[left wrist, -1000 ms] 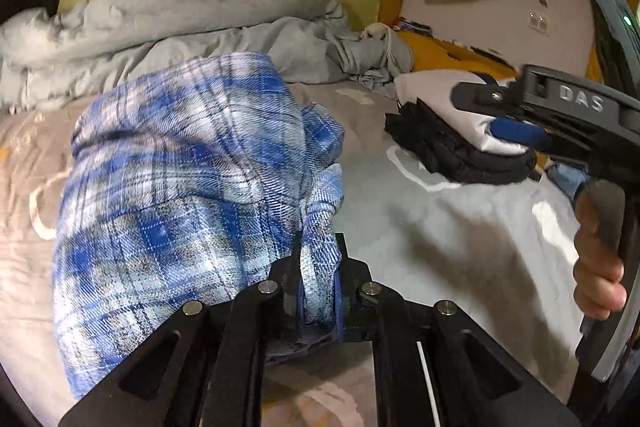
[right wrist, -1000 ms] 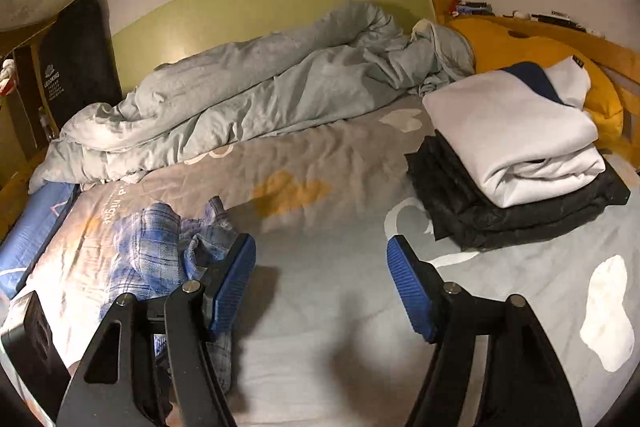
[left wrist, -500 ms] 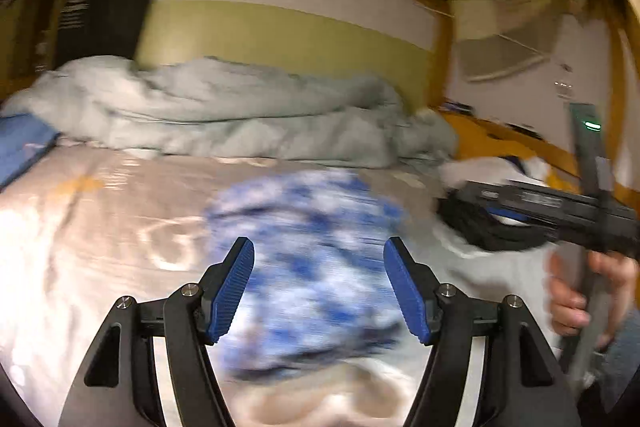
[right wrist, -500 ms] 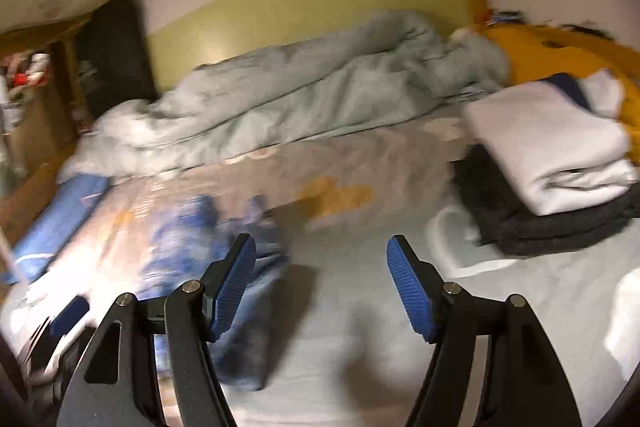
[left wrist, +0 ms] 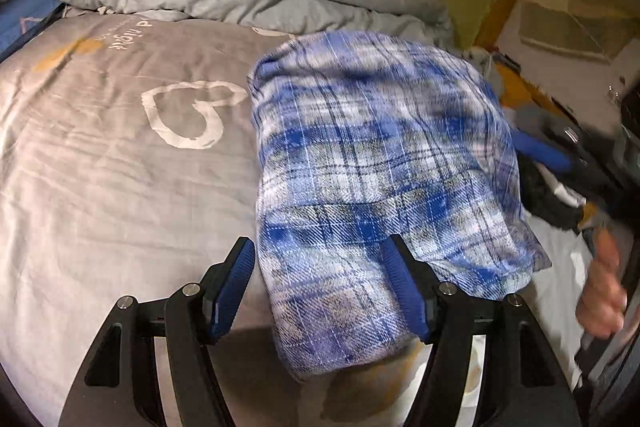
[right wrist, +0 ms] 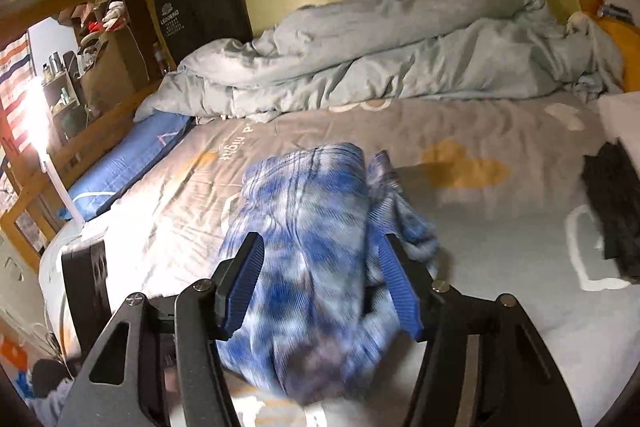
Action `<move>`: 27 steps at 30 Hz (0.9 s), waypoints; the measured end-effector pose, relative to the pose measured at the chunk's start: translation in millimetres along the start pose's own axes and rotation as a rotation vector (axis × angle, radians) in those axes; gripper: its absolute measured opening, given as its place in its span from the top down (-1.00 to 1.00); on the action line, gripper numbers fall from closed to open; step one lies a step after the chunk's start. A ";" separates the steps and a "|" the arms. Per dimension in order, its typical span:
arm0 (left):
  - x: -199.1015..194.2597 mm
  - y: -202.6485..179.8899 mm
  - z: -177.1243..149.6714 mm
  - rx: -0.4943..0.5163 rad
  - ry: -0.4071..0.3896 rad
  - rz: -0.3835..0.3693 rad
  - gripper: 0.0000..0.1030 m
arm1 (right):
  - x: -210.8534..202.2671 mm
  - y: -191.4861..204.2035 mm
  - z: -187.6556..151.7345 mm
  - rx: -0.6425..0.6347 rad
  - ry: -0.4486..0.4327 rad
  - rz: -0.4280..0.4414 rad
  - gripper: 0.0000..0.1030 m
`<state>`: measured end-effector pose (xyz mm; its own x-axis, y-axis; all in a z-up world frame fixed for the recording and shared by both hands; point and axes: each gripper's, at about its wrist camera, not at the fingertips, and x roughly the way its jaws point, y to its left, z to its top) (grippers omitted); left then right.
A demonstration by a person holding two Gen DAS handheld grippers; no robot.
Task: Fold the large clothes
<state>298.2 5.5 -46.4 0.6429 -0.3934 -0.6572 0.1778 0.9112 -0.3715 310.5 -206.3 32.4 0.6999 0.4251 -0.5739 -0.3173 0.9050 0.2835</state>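
The left hand-held gripper (left wrist: 320,291) fills the bottom of the left wrist view: black angular arms with silver rivets, ending in ribbed blue pads, standing released with a wide gap. The plaid shirt (left wrist: 380,179) lies partly in that gap; its lower rounded end sits between the pads, close against the right-hand one and clear of the left-hand one, so nothing is pinched. The shirt is soft brushed flannel in blue, white and grey checks, bundled into a long rounded mound that runs from the bottom centre toward the upper right of the frame, its edge blurred. In the right wrist view the right hand-held gripper (right wrist: 320,287), of the same black-and-blue build, has its jaws closing, with the shirt (right wrist: 312,251) heaped between the pads; whether they press on the cloth cannot be told through the blur. The shirt rests on the bed (left wrist: 120,155), whose sheet is smooth, lightly creased grey cotton printed with a white heart outline and ochre shapes. Behind it, across the top of both frames, lies a crumpled pale grey duvet (right wrist: 380,59) in thick puffy folds. At the right edge of the left wrist view a blurred hand (left wrist: 604,291) shows.
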 end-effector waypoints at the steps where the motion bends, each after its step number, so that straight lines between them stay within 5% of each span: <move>1: -0.3 -0.2 -1.3 0.004 0.005 -0.001 -0.33 | 6.8 -1.3 2.2 0.009 0.010 0.005 0.02; 3: -0.8 -1.2 -5.3 0.016 0.020 -0.012 -0.33 | 20.9 -6.3 6.3 0.029 0.030 -0.017 0.28; 4: 0.2 -0.9 -5.5 0.023 0.024 -0.017 -0.33 | 26.4 -8.2 8.3 0.037 0.029 -0.039 0.86; 5: 0.1 -1.7 -7.2 0.028 0.027 -0.025 -0.33 | 28.5 -10.7 9.2 0.051 0.011 -0.058 0.93; 8: 1.1 -2.8 -9.0 0.036 0.025 -0.049 -0.33 | 23.9 -17.2 9.0 0.088 -0.035 -0.065 0.97; 13: -7.8 -5.9 -14.4 0.054 0.001 -0.067 -0.33 | 43.5 -28.3 -3.3 0.054 0.097 -0.177 0.98; 16: -11.6 -10.1 -18.3 0.077 -0.009 -0.049 -0.33 | 51.9 -44.7 -11.6 0.111 0.145 -0.167 0.98; 23: -17.2 -12.4 -16.9 0.095 -0.044 -0.018 -0.33 | 28.1 -34.7 -15.0 0.063 0.139 -0.184 0.96; 27: -36.8 -27.3 -10.1 0.169 -0.128 0.052 -0.33 | 6.0 -7.9 -8.9 -0.095 0.048 -0.275 0.94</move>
<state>262.2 -6.2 -18.8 0.7422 -0.3364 -0.5796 0.2571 0.9416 -0.2173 311.5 -210.7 19.8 0.7377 0.1619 -0.6554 -0.1800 0.9828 0.0401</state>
